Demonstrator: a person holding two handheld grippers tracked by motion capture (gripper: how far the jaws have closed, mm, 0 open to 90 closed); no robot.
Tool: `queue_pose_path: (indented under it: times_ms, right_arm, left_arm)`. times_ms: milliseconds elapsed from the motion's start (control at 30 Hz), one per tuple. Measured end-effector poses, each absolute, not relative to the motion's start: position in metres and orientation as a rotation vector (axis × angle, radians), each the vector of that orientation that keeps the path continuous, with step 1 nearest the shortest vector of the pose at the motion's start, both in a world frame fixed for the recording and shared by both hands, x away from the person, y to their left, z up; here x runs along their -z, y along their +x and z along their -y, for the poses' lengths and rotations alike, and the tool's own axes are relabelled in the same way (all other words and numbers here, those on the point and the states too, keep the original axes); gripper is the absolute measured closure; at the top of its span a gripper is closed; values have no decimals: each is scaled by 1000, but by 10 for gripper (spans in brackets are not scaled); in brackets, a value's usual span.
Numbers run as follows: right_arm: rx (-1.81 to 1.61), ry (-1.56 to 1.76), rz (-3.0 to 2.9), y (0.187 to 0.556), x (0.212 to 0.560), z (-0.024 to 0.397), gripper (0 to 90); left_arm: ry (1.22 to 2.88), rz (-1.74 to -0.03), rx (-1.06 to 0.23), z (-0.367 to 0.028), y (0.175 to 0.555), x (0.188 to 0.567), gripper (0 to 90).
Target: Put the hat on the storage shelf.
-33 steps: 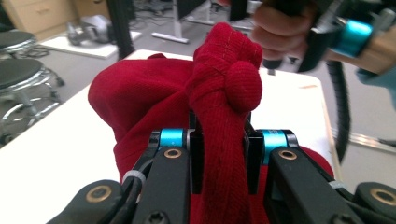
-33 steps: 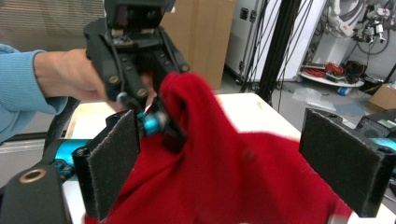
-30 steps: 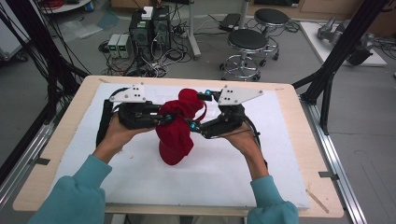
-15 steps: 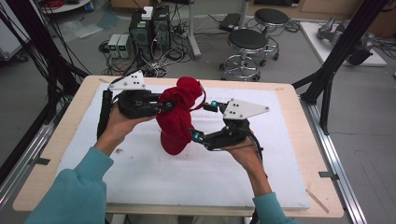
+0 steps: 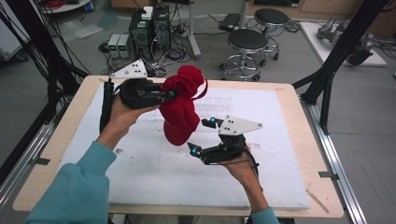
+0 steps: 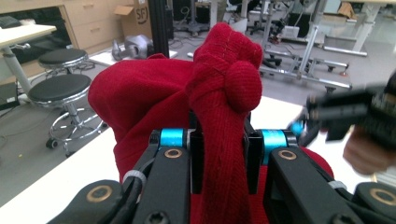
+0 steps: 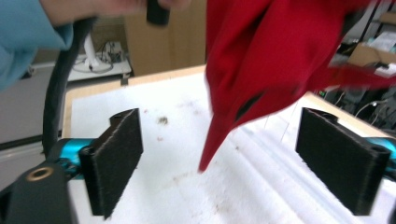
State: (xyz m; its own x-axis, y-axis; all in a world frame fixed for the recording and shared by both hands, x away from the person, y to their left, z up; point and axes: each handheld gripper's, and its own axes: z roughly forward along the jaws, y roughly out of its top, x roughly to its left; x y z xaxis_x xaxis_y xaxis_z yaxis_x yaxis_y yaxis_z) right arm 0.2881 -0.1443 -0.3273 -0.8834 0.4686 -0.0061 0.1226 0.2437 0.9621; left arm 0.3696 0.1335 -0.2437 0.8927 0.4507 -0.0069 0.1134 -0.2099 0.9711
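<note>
Right gripper [image 5: 201, 136] has released red cloth [image 5: 180, 112].

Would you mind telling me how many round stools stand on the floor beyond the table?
2: one stool just beyond the table's far edge, another stool farther back and right. More may be hidden.

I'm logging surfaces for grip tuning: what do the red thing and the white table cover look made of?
Red cloth: looks like soft knit fabric, matte; fine ribbed weave shows where the left tool pinches it. White table cover: seemingly foam or felt-like board, matte, faintly grainy, with small specks; exact material unclear.
</note>
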Motion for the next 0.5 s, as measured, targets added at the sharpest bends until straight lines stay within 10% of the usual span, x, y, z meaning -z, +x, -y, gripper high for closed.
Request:
queue_pose_path:
  times_ms: [500]
  right_arm:
    - [-1637, 622, -2195, 289, 343, 132, 315]
  left_arm:
    - [1754, -431, -344, -122, 369, 231, 790]
